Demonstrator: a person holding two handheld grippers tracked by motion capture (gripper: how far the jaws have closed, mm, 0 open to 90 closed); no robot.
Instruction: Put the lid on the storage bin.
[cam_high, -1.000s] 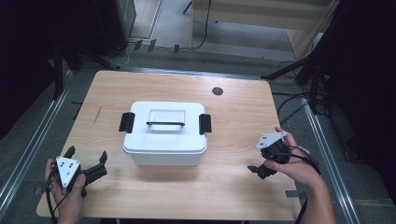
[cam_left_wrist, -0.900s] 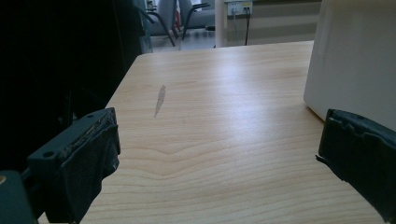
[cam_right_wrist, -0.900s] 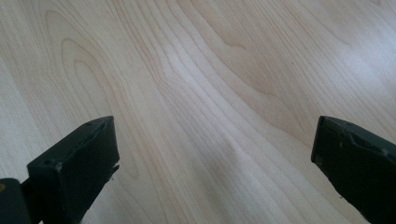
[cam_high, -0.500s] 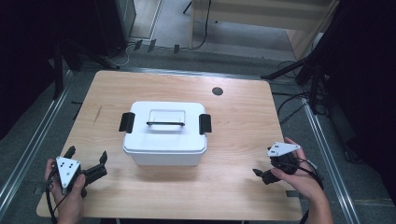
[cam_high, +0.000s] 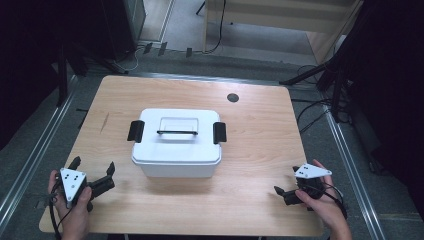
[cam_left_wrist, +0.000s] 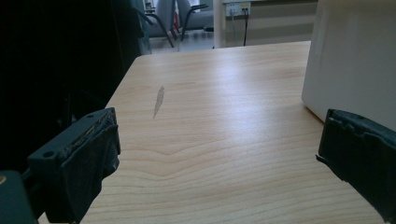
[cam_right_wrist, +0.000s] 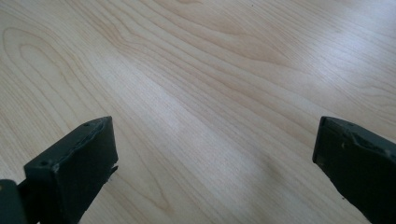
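White box (cam_high: 176, 145) sits mid-table — both grippers, fingers apart, well clear.

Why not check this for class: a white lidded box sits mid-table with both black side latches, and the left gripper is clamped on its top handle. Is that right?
Not quite. The left gripper is not on the handle; it is open near the table's front left corner, apart from the white box, as the high view shows. The box and both black latches are as stated.
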